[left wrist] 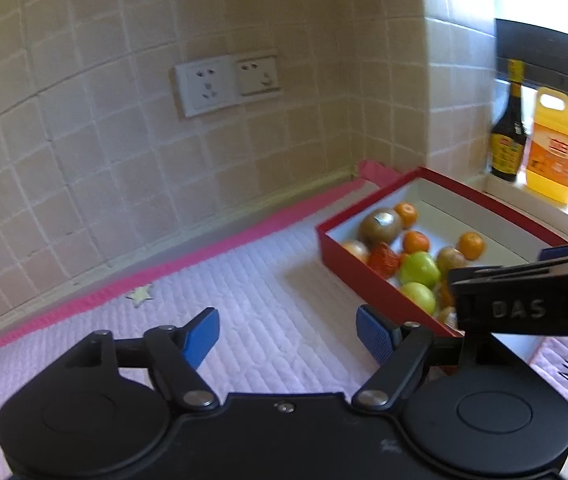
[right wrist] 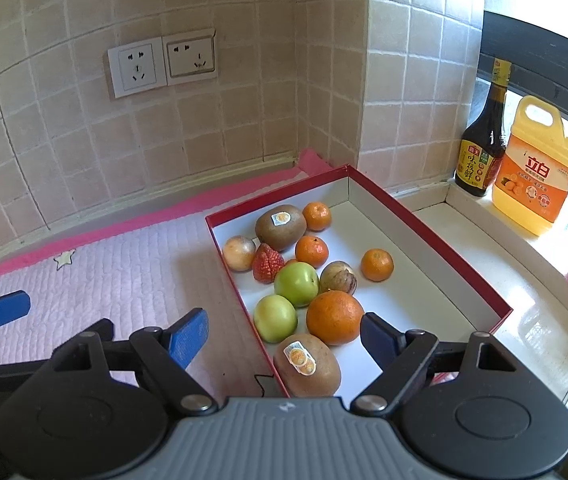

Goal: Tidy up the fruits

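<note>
My left gripper (left wrist: 288, 334) stands wide, its ribbed blue pads holding nothing above the quilted pink mat (left wrist: 164, 320). My right gripper (right wrist: 284, 336) is just as wide and empty, straddling the near left wall of the red box (right wrist: 436, 236), a shallow cardboard tray with a smooth white floor.

Inside it I count:
- two fuzzy brown kiwis, one far (right wrist: 280, 226) and one nearest (right wrist: 307, 366), both stickered
- two glossy green apples (right wrist: 297, 283)
- one big orange (right wrist: 335, 317)
- three small mandarins (right wrist: 377, 265)
- one bumpy red strawberry (right wrist: 267, 264)
- a pale round fruit (right wrist: 239, 253) and a wrinkled brownish one (right wrist: 338, 277), possibly passion fruits

Far right, a dark sauce bottle (right wrist: 482, 144) touches a yellow detergent jug (right wrist: 536, 172).
</note>
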Tool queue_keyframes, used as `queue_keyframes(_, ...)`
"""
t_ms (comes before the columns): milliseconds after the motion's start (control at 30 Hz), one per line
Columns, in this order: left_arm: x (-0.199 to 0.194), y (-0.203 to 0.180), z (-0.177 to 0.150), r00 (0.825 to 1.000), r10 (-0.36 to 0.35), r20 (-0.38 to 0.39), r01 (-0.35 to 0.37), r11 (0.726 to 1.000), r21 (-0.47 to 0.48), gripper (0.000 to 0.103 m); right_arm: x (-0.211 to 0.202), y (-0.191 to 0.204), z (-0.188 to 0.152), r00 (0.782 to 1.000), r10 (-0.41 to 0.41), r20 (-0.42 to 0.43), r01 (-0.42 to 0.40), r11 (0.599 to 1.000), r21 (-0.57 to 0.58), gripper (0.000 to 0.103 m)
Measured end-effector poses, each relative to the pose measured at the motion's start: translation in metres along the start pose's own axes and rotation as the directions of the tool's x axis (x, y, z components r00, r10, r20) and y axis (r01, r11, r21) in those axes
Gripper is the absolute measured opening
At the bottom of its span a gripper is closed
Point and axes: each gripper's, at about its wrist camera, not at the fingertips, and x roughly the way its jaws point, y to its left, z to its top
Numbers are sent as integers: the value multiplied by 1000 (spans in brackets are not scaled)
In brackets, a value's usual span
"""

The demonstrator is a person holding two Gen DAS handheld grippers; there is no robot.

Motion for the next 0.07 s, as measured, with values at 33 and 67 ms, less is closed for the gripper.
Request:
queue_keyframes(33,1,1,1,1000,13,1,-13,1000,-4,85,-1,0,0,1000,-7,4,7,1000,-3,85)
queue_keyframes(67,2,3,1,1000,17,-4,-17,1000,-9,86,-1,-1,0,1000,-12,6,12,1000,-6,85)
